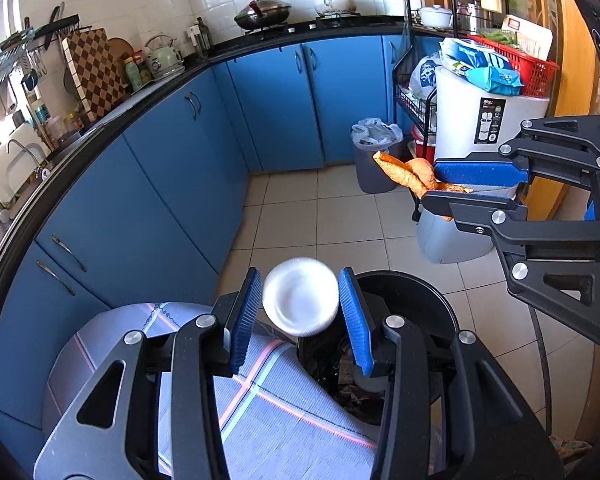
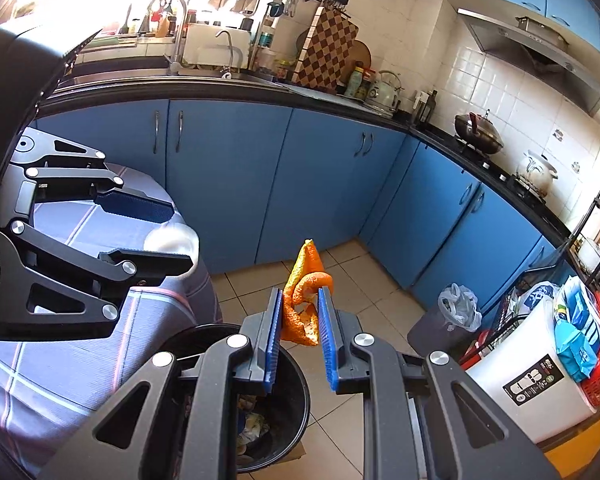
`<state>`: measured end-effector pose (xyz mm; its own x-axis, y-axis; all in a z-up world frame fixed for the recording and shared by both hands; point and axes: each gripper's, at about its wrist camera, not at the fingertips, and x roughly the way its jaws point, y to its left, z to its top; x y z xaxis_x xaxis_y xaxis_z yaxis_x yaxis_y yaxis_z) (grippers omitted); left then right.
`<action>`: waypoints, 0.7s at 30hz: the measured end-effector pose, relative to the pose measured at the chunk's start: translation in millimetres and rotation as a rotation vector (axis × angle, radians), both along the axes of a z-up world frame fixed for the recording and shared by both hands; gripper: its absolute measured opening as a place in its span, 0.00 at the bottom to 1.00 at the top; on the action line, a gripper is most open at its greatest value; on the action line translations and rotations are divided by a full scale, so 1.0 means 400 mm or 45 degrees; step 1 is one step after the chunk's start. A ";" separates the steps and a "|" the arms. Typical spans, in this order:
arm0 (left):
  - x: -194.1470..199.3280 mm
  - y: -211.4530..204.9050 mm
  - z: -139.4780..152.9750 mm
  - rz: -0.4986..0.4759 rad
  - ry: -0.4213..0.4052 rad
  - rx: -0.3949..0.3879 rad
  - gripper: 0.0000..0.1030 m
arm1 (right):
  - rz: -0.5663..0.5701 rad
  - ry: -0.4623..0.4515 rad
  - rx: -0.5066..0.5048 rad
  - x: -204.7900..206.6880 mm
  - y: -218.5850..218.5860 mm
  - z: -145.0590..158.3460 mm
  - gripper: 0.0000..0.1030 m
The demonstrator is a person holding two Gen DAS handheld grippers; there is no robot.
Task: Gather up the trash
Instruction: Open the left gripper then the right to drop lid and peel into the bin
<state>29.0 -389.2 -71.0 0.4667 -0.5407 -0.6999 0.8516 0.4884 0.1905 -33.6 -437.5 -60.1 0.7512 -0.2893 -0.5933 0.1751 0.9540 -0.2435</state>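
A small white cup (image 1: pixel 300 297) is held between the blue pads of the left hand-held gripper (image 1: pixel 300 300), its open mouth turned toward the camera, and it is seen blurred. The cup is carried over the edge of the desk (image 1: pixel 260 412), which is covered by a striped cloth, just beside the rim of the black bin (image 1: pixel 440 300) that stands on the tiled floor (image 1: pixel 340 220) against the desk. A twisted piece of orange peel (image 2: pixel 302 300) is clamped by the right hand-held gripper (image 2: pixel 300 312), with most of the peel sticking up past the fingertips; it is held above the far rim of the same bin (image 2: pixel 296 376). Scraps are seen inside the bin. A second, grey bin (image 2: pixel 432 332) lined with a plastic bag is seen farther off by the blue cabinets (image 2: pixel 220 180).
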 end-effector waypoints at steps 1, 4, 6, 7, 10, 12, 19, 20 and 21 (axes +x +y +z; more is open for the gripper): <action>0.002 -0.002 -0.001 0.001 -0.001 0.002 0.42 | -0.003 0.001 0.001 0.000 -0.005 -0.001 0.18; 0.009 -0.007 -0.005 0.010 -0.001 0.005 0.55 | -0.016 0.007 0.003 0.001 -0.013 -0.006 0.18; 0.010 -0.009 -0.005 0.015 -0.010 0.002 0.57 | -0.021 0.007 0.009 -0.002 -0.019 -0.011 0.18; 0.011 -0.009 -0.006 0.015 -0.012 0.004 0.58 | -0.022 0.008 0.013 -0.003 -0.022 -0.013 0.18; 0.015 -0.009 -0.006 0.023 -0.019 0.008 0.61 | -0.024 0.010 0.016 -0.001 -0.027 -0.015 0.18; 0.016 -0.008 -0.006 0.027 -0.020 0.009 0.61 | -0.021 0.009 0.018 0.000 -0.027 -0.016 0.18; 0.020 0.000 -0.003 0.044 -0.036 0.007 0.69 | -0.010 0.007 0.019 0.005 -0.026 -0.019 0.18; 0.022 0.003 -0.002 0.048 -0.039 0.007 0.71 | -0.010 0.006 0.020 0.005 -0.025 -0.019 0.18; 0.024 0.005 -0.002 0.053 -0.041 0.008 0.73 | -0.010 0.006 0.019 0.005 -0.026 -0.020 0.18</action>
